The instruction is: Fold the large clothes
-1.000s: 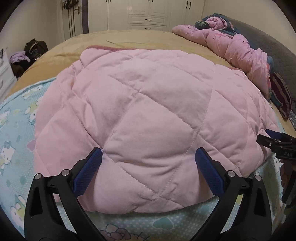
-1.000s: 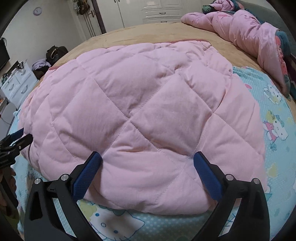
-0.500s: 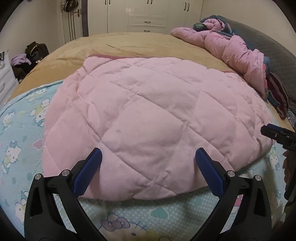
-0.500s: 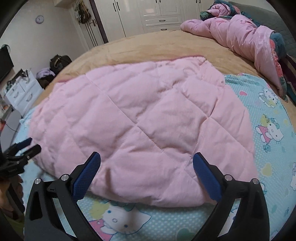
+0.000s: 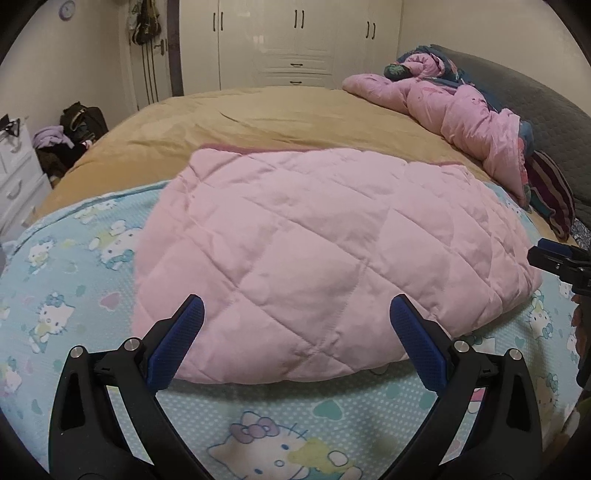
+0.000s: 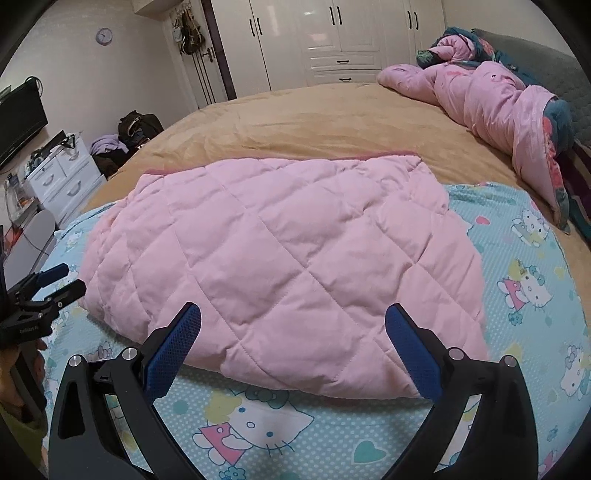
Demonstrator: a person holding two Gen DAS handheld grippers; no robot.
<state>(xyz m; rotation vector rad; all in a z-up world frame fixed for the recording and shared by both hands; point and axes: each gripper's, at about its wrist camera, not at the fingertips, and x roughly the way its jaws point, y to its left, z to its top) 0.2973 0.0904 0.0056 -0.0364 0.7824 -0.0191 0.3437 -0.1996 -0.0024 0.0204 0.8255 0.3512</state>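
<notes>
Where the left wrist camera looked, one folded pink quilt (image 5: 332, 254) lay on a cartoon sheet (image 5: 74, 280) over a tan bed (image 5: 280, 118); the left gripper (image 5: 295, 325) gaped wide, empty. From the right wrist, the right gripper (image 6: 293, 332) likewise spread empty before the quilt (image 6: 280, 266); one wardrobe (image 6: 332, 40), one clock (image 6: 104, 36).

White wardrobe (image 5: 295, 40), wall clock (image 6: 104, 36), white drawer unit (image 6: 62, 173), dark bag (image 5: 83, 118) beside the bed.
</notes>
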